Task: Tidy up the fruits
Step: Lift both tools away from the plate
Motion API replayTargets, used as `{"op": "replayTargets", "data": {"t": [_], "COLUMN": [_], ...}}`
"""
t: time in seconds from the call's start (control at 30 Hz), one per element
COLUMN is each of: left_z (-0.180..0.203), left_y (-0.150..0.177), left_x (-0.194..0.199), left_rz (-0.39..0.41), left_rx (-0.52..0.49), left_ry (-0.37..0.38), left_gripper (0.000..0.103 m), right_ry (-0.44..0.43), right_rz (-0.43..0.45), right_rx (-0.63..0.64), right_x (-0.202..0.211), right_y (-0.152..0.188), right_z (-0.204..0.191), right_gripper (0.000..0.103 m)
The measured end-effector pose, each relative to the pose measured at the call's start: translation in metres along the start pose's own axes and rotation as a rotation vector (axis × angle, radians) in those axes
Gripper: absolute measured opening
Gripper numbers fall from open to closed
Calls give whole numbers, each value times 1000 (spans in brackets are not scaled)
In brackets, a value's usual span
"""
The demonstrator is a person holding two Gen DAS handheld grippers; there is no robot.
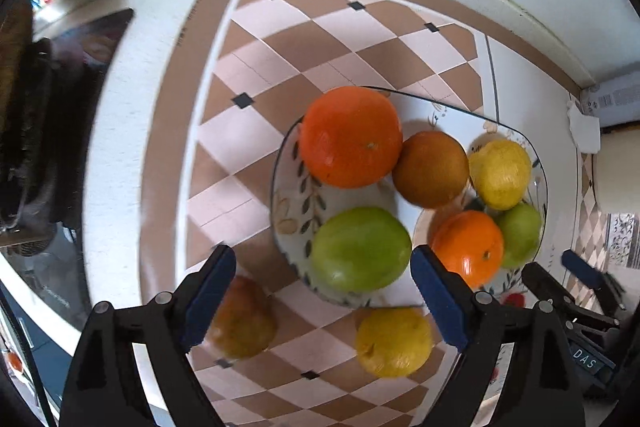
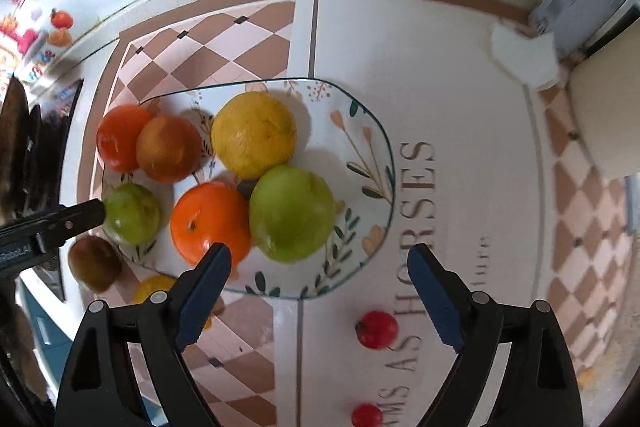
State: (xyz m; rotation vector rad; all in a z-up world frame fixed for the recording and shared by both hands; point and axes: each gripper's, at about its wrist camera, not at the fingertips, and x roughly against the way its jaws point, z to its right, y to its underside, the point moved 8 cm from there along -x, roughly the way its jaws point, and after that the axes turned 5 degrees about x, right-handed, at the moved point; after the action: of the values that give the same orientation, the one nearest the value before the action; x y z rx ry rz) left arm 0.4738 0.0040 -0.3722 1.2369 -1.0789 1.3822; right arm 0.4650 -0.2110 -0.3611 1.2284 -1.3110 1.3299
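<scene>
Nearest the left wrist camera, the left claw (image 1: pixel 323 291) is spread wide and empty, its blue pads hanging above the near edge of the plate (image 1: pixel 285 163), with a green apple (image 1: pixel 361 249) lying between and just beyond the fingertips. Below that claw, still on the checkered tabletop (image 1: pixel 280 39) and off the plate, sit a brownish fruit (image 1: pixel 244 319) under the left finger and a lemon (image 1: pixel 394 341) just inside the right finger. On the plate beyond the claw lie a large orange (image 1: pixel 351 135), a brown-orange fruit (image 1: pixel 430 169), a second lemon (image 1: pixel 500 174), a smaller orange (image 1: pixel 468 247) and a second green apple (image 1: pixel 520 234). The right claw (image 2: pixel 319 285) is likewise open and holds nothing; it hovers over the plate's near right rim, and two small red fruits (image 2: pixel 377 329) rest loose on the tabletop between and below its fingers, the nearer one (image 2: pixel 367 415) close to the frame's bottom edge. By these views the gathering looks well along: six fruits are already collected on the plate, while four appear left outside it, namely the brownish fruit, the loose lemon and the two red ones. Neither claw is touching any fruit, so the next pickup seems not yet begun.
</scene>
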Motion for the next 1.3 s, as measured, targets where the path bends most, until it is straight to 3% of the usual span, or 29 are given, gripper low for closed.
{"op": "replayTargets", "data": {"t": [0.23,0.67,1.3], "left_z": [-5,3,13], "left_y": [29,88,138], "left_x": [52,137,212], "left_rz": [134,316,453], "left_rx": [-33,-80,-135], "left_ry": [-51,-3,30], "left_gripper": [89,89,89], "right_ry": [19,1,-43], "right_rz": [67,223,363], "right_rx": [-25,-35,-31], "right_x": [42,142,247], "right_y": [25,76,133], "right_z": [-5,-25,-47], "right_gripper": [93,93,93]}}
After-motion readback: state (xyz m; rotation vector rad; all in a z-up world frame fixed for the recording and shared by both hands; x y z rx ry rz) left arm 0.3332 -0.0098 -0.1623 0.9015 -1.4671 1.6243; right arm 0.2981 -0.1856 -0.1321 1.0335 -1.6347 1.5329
